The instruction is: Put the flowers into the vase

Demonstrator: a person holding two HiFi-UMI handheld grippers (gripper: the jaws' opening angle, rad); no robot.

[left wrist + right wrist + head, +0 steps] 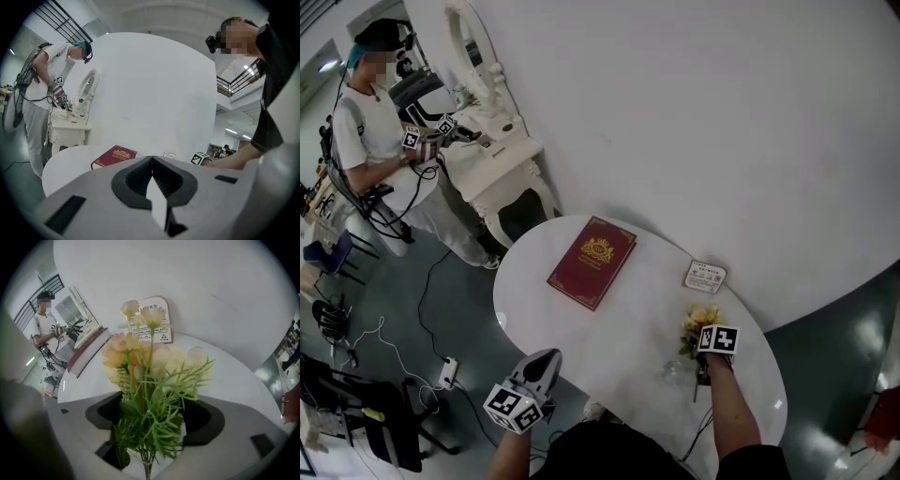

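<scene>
Two jaws of the right gripper (153,425) clench the green stems of the flowers (149,357), whose blooms rise just ahead of them; the left gripper (152,161) is pressed shut on nothing. We judge the carrying step in hand. A faint glassy form (673,370) just beside the right gripper may be the vase, so next we must aim the stems down into its mouth. Farther ahead lie a card (704,277) and a red book (592,261)

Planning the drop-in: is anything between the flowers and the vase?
Nothing visible does. The right gripper holds the flowers, and the clear vase, faint in the head view, sits right beside them on the table; book and card lie farther back.
</scene>
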